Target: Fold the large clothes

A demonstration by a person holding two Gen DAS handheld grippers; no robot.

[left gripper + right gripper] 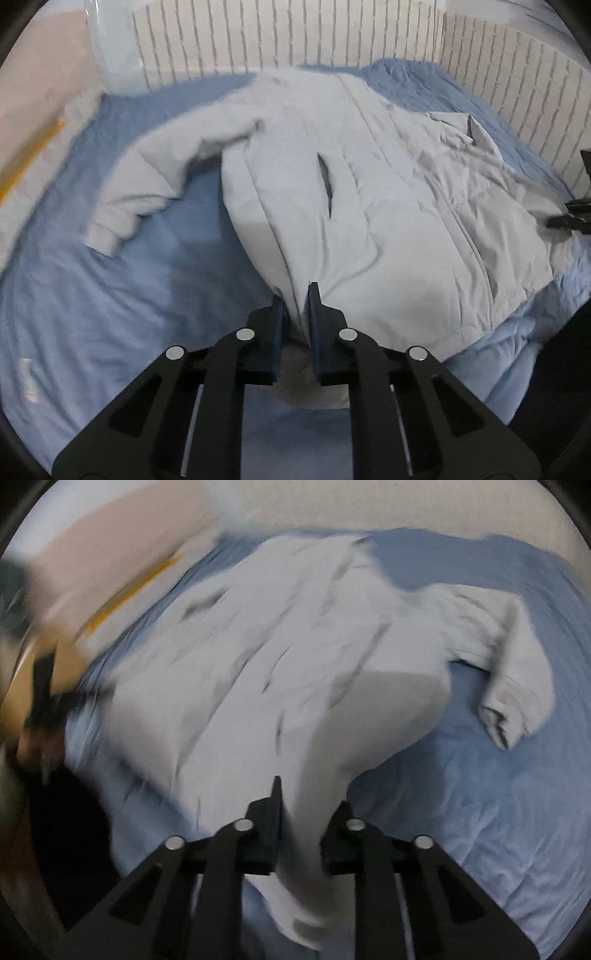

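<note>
Between the fingers of our left hand-held gripper sits a bunched fold of the pale grey jacket, pinched at the hem corner nearest us. Our right hand-held gripper has jacket cloth running between its fingers too, at its own near corner; blur keeps us from telling whether they truly press on it. The jacket lies spread front-up on the blue bed sheet, stretching away ahead of both tools, one sleeve flung out to the left side. To fold well, we judge both grips should bite through every layer before lifting, then rise together so the hem stays level. Both tools point steeply downward toward the bed.
</note>
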